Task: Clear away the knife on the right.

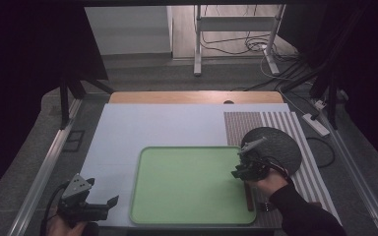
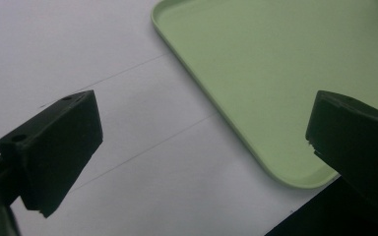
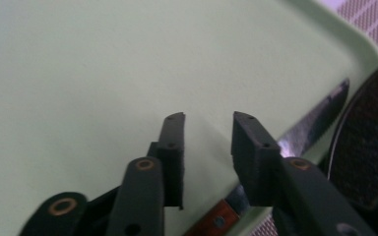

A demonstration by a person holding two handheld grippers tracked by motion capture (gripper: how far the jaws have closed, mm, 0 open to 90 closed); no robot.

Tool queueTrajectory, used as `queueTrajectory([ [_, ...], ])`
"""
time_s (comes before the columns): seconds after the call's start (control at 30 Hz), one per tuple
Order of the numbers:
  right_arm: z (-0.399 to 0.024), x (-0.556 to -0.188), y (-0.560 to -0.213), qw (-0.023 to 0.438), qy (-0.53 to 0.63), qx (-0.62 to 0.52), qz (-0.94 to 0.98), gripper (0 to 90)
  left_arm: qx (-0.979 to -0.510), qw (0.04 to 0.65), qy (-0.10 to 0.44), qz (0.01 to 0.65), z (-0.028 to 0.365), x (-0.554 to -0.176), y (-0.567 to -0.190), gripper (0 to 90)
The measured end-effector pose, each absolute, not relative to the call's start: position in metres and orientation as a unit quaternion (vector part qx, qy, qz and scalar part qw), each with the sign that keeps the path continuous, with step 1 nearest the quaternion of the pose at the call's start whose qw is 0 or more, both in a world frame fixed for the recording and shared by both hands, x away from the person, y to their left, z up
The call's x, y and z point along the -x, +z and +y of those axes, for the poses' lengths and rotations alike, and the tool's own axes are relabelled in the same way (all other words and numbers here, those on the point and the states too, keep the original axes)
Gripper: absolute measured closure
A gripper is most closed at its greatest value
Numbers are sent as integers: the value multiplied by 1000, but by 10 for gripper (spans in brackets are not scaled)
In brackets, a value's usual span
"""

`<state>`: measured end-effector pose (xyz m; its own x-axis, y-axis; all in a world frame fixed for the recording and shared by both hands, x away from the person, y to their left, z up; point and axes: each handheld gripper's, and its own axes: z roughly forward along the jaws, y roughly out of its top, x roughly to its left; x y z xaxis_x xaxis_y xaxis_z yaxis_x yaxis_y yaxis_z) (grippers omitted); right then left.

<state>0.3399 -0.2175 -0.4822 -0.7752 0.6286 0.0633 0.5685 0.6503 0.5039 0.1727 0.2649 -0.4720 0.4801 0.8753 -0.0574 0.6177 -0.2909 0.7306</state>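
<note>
A light green tray (image 1: 187, 187) lies in the middle of the white sheet. A knife (image 1: 249, 197) with a brown handle rests along the tray's right rim, its blade (image 3: 317, 118) pointing away from me. My right gripper (image 1: 236, 173) hovers over the tray's right side just above the knife, with its jaws a little apart and nothing between them (image 3: 207, 118). My left gripper (image 1: 109, 203) sits at the near left, off the tray (image 2: 275, 59), its jaws wide open over the white sheet (image 2: 202, 132).
A dark round plate (image 1: 275, 142) sits on a striped mat (image 1: 315, 172) right of the tray, close to my right gripper. White sheet (image 1: 152, 128) covers the table; a wooden strip (image 1: 192, 97) shows at the far edge. Metal rails run along both sides.
</note>
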Motion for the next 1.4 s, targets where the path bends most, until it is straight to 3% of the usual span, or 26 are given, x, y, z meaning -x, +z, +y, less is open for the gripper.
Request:
queueTrajectory([
  [0.3, -216, -338, -478, 72, 269, -326, 903, 472, -782, 358, 180, 477, 265, -173, -472, 7],
  [0.53, -223, -335, -465, 105, 309, -344, 880, 214, -781, 361, 178, 479, 266, -173, -472, 7],
  [0.67, -228, -334, -464, 92, 317, -347, 878, 149, -780, 362, 177, 479, 266, -173, -472, 6],
  [0.87, -233, -329, -463, 91, 316, -353, 876, 107, -779, 364, 177, 479, 267, -173, -472, 6],
  [1.0, -237, -326, -464, 82, 317, -359, 874, 29, -780, 363, 177, 478, 267, -173, -472, 6],
  [1.4, -245, -311, -460, 97, 327, -363, 867, 6, -778, 368, 172, 480, 268, -173, -472, 7],
])
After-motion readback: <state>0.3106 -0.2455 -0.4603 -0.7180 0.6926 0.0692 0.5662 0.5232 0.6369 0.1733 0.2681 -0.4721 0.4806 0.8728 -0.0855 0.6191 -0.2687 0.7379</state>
